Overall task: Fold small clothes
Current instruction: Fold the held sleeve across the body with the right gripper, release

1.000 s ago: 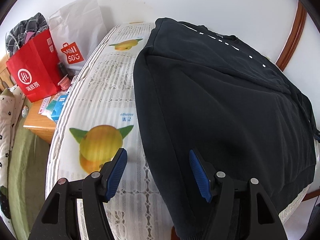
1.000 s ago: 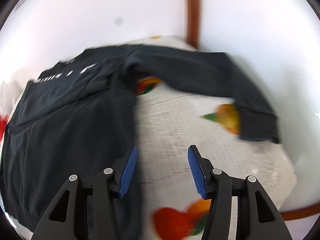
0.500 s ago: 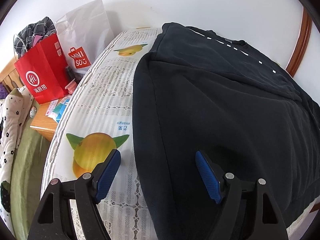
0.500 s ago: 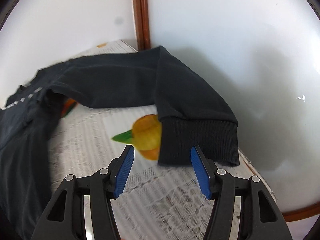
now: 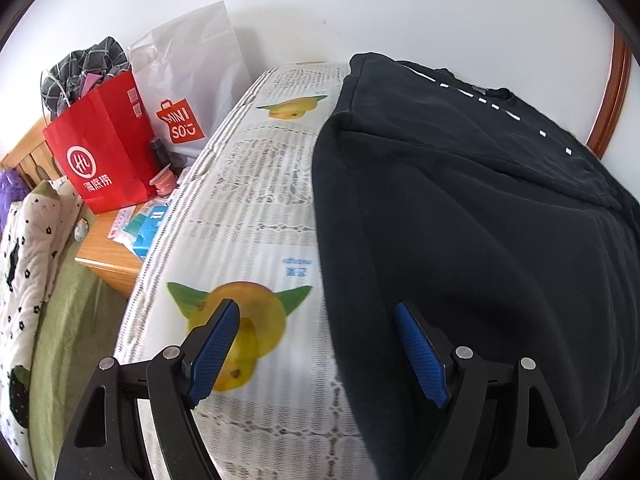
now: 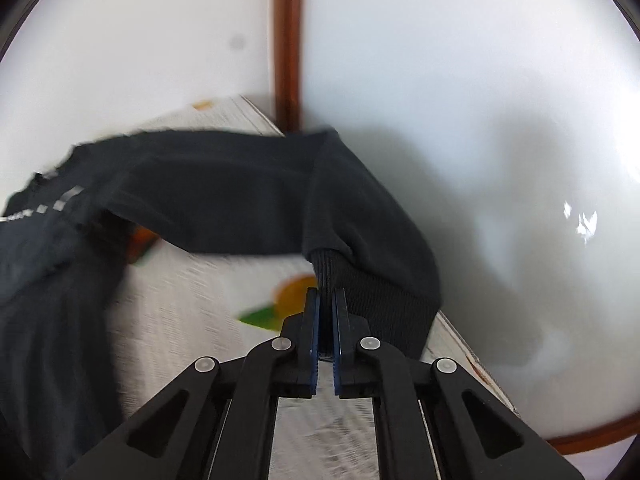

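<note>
One sleeve fold had begun: my right gripper [image 6: 325,300] pinched the sweatshirt [image 5: 460,220] cuff [image 6: 360,292]; my left gripper [image 5: 320,352], spread, straddled its side edge. Body unfolded.

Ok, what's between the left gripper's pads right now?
Left wrist view: the open left gripper spans patterned tablecloth and the sweatshirt's side edge; neither pad presses on it.
</note>
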Tool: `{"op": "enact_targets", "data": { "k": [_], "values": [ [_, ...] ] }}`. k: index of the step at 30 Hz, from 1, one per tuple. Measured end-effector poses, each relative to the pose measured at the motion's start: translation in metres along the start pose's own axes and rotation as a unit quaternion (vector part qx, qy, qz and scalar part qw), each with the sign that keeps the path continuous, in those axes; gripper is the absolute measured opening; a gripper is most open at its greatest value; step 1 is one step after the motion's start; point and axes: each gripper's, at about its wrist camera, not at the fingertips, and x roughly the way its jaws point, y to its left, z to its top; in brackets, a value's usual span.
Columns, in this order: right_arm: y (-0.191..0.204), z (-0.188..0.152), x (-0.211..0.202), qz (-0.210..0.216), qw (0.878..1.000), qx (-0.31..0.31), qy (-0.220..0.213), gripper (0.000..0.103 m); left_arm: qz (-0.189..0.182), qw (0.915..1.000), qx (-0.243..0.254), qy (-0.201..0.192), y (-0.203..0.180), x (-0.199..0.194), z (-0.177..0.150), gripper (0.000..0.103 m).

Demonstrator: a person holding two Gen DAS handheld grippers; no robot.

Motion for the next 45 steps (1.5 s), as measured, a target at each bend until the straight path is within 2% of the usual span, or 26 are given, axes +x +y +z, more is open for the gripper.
{"op": "enact_targets", "data": {
  "k": [4,7,12,15,20,26,30,35,43,45],
  "values": [
    [0.047,0.027,-0.046,0.06,0.998,-0.012,-0.029,0.005,-0.014,0.9999,0.005,-0.006,0.008,0.0,0.003,0.079],
    [0.099,0.043,-0.073,0.104,0.993,-0.027,-0.042,0.005,-0.014,0.9996,0.02,-0.017,0.01,0.002,0.004,0.079],
    [0.199,0.061,-0.096,0.182,0.981,-0.059,-0.03,0.005,0.005,0.9996,0.016,-0.025,0.021,0.01,0.009,0.082],
    [0.265,0.063,-0.104,0.217,0.971,-0.095,-0.023,0.005,-0.012,0.9998,0.0,-0.015,0.029,0.015,0.01,0.087],
    [0.361,0.045,-0.12,0.269,0.95,-0.159,-0.023,0.005,-0.015,0.9998,-0.008,-0.009,0.032,0.018,0.009,0.091],
    [0.451,0.04,-0.104,0.341,0.924,-0.171,0.009,0.005,-0.016,0.9998,-0.014,0.0,0.034,0.022,0.009,0.1],
    [0.493,0.035,-0.088,0.381,0.906,-0.181,0.036,0.005,-0.01,0.9998,-0.015,0.002,0.034,0.023,0.009,0.103],
    [0.526,0.029,-0.076,0.41,0.892,-0.182,0.059,0.005,-0.011,0.9998,-0.015,0.003,0.035,0.023,0.01,0.103],
    [0.568,0.019,-0.059,0.421,0.884,-0.189,0.075,0.005,-0.011,0.9998,-0.016,0.003,0.035,0.023,0.01,0.103],
    [0.574,0.013,-0.053,0.428,0.878,-0.194,0.085,0.015,-0.011,0.9998,-0.016,0.003,0.035,0.023,0.01,0.103]
  ]
}}
